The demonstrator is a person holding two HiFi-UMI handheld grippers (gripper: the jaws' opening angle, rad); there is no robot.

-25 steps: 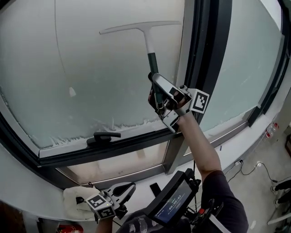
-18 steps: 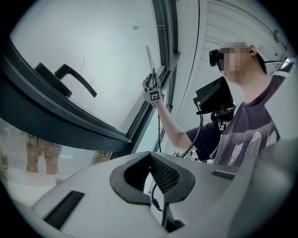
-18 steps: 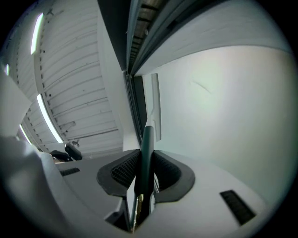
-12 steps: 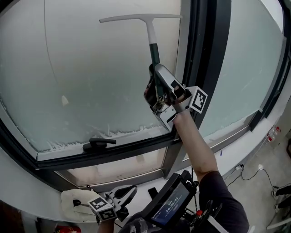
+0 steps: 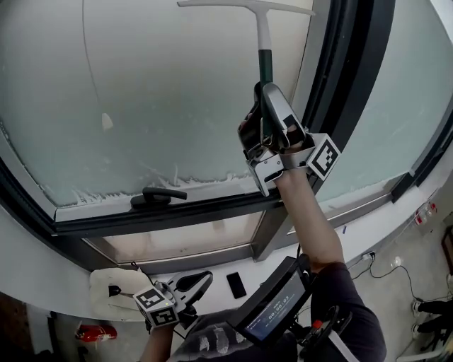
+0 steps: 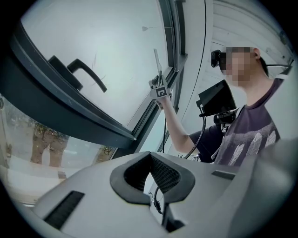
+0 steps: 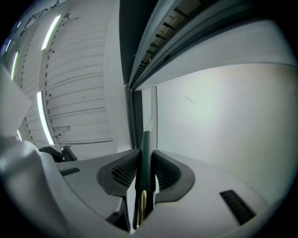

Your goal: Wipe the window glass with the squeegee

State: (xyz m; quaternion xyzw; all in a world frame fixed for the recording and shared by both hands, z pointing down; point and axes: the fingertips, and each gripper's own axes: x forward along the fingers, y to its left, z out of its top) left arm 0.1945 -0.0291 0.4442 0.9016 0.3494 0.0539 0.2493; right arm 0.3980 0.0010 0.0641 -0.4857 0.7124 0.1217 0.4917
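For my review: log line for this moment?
right tool: shut on squeegee | blade: high on glass | left tool: shut, empty

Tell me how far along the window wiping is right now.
Done: the right claw is shut on the squeegee, whose blade sits high on the glass. In hand: apparently a stroke near the pane's right side. Left: a white fringe of residue along the bottom edge and a white speck suggest unwiped spots. The left claw is shut, empty, down low.
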